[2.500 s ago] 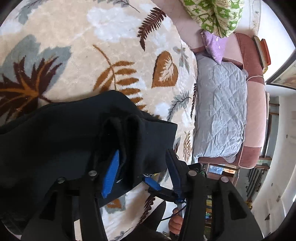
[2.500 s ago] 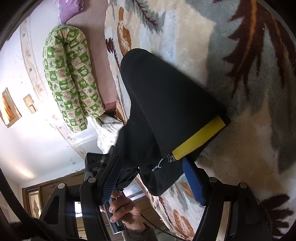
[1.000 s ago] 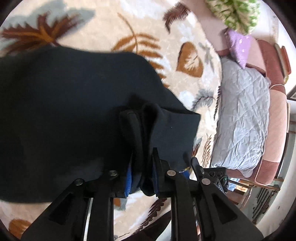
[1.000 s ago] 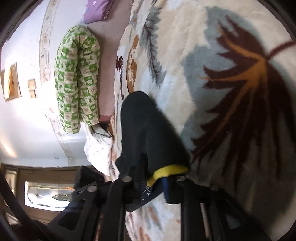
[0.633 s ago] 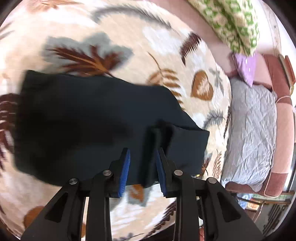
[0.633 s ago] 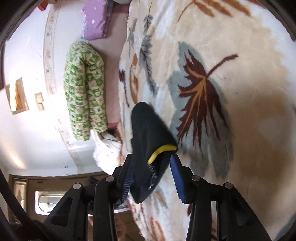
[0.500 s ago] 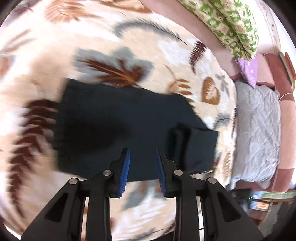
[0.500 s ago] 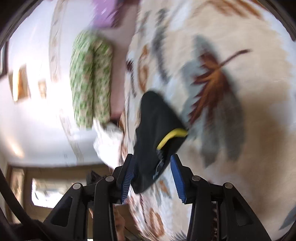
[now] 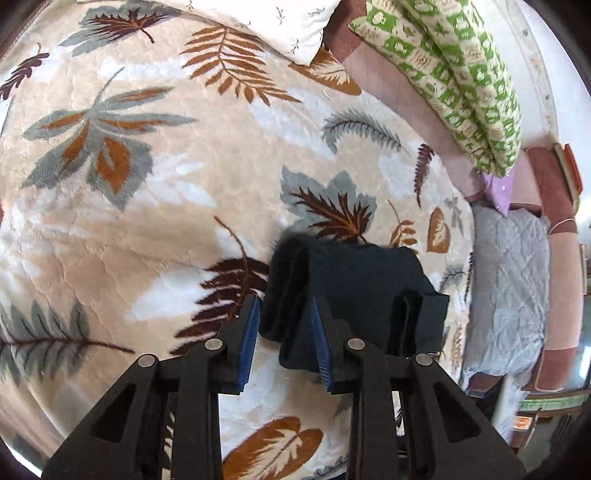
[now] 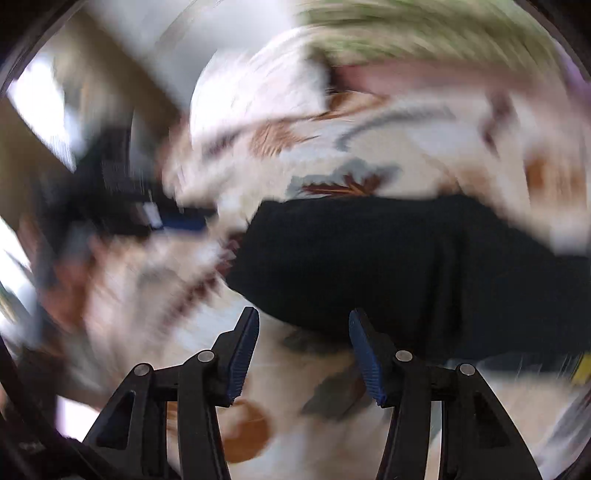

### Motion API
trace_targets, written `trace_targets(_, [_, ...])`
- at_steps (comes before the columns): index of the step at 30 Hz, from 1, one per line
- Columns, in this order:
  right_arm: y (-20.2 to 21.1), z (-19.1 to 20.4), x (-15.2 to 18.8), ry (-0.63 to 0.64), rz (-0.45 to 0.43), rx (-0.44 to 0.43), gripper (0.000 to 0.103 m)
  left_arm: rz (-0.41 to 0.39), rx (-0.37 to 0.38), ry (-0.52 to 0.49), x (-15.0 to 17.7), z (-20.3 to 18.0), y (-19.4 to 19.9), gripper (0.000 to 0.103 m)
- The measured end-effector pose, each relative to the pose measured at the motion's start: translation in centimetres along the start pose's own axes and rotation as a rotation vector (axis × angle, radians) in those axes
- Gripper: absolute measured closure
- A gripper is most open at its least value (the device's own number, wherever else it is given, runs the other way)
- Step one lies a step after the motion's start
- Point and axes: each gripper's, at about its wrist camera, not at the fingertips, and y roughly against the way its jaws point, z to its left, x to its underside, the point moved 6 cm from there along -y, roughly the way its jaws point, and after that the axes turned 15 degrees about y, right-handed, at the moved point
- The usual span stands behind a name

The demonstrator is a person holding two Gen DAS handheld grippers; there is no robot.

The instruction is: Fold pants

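Note:
The black pants (image 9: 362,280) lie folded on the leaf-patterned blanket (image 9: 147,229), with a thick folded edge on their left side. My left gripper (image 9: 284,306) hovers over that edge, open, and the pads do not press the cloth. The right wrist view is badly blurred. In it the pants (image 10: 406,266) stretch across the right side, with a yellow band (image 10: 581,369) at the far right. My right gripper (image 10: 303,314) sits just short of their near edge, its jaws opening with nothing between them. The left gripper (image 10: 177,221) shows as a dark smear at the left.
A long green-patterned pillow (image 9: 461,74) and a white pillow (image 9: 258,22) lie at the far edge of the blanket. A purple cushion (image 9: 498,188) and a grey quilted pad (image 9: 509,288) sit on the pink couch at the right.
Both grippers have let go of the pants and drawn back. The left one rose, so the pants look smaller. The right one rolled hard and swung away, its jaws widening.

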Motion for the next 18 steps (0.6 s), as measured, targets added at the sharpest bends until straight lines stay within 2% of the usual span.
trace_targets(1, [-1.2, 1.4, -0.4, 0.100, 0.028, 0.058, 0.051, 0.003, 0.011, 0.004, -0.2, 0.1, 0.2, 0.077])
trace_targets(3, [-3.0, 3.0, -0.4, 0.182, 0.054, 0.096, 0.052, 0.007, 0.048, 0.016, -0.7, 0.8, 0.8, 0.077])
trace_targets(8, [-6.7, 4.9, -0.8, 0.283, 0.106, 0.171, 0.052, 0.013, 0.072, 0.014, -1.2, 1.9, 1.5, 0.077])
trace_targets(10, [-7.4, 5.4, -1.3, 0.319, 0.097, 0.218, 0.050, 0.016, 0.067, -0.005, -1.2, 2.2, 1.5, 0.077])
trace_targets(13, [-8.6, 4.7, -2.6, 0.274, 0.082, 0.227, 0.049, 0.017, 0.059, -0.017, -1.6, 2.5, 1.0, 0.077])
trace_targets(15, [-9.1, 4.1, -3.1, 0.263, 0.063, 0.224, 0.053, 0.025, 0.060, -0.007, -1.9, 2.6, 0.5, 0.077])
trace_targets(17, [-8.9, 3.1, -3.3, 0.229, 0.037, 0.205, 0.078, 0.047, 0.072, 0.003, -2.0, 2.7, -0.1, 0.077])
trace_targets(18, [-8.6, 2.8, -3.4, 0.225, 0.021, 0.206, 0.084, 0.062, 0.083, 0.008, -2.0, 2.6, -0.5, 0.077])
